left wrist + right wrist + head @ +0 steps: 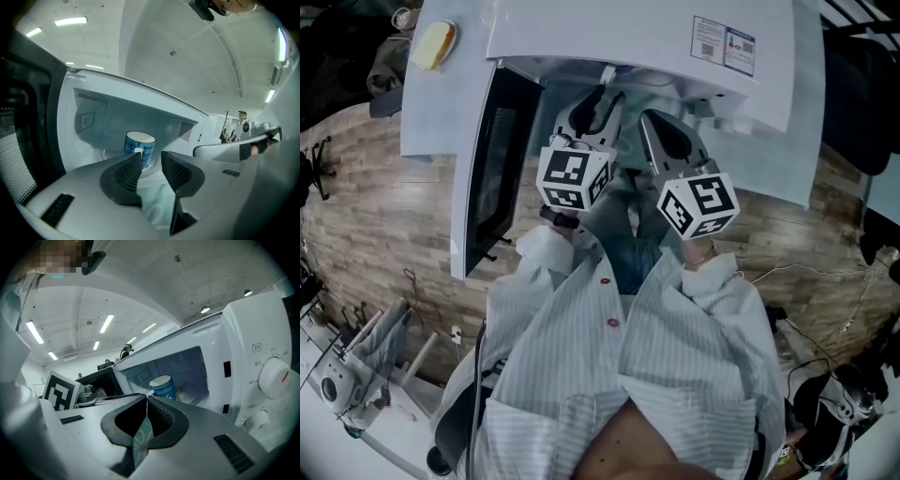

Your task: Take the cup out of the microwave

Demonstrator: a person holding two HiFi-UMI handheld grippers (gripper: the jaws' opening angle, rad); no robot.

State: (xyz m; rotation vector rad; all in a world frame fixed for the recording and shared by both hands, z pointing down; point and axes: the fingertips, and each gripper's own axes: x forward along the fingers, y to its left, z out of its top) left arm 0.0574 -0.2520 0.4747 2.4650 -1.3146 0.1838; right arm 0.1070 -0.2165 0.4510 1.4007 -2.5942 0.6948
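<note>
A blue patterned cup [139, 146] with a white inside stands upright on the turntable in the open white microwave [637, 37]. In the left gripper view, my left gripper [151, 157] is open in front of the cavity. The cup shows beyond the gap between its pads, apart from them. My right gripper [146, 399] is shut with nothing in it and hangs outside the opening, with the cup [163, 387] further in. From the head view both grippers [602, 94] [649, 120] point into the microwave's mouth, and the cup is hidden.
The microwave door [492, 178] stands swung open at the left. Its control knobs [274, 376] are at the right of the cavity. A yellow object [433, 44] lies on the white top at the left. Cables and gear sit on the wooden floor [384, 216] around me.
</note>
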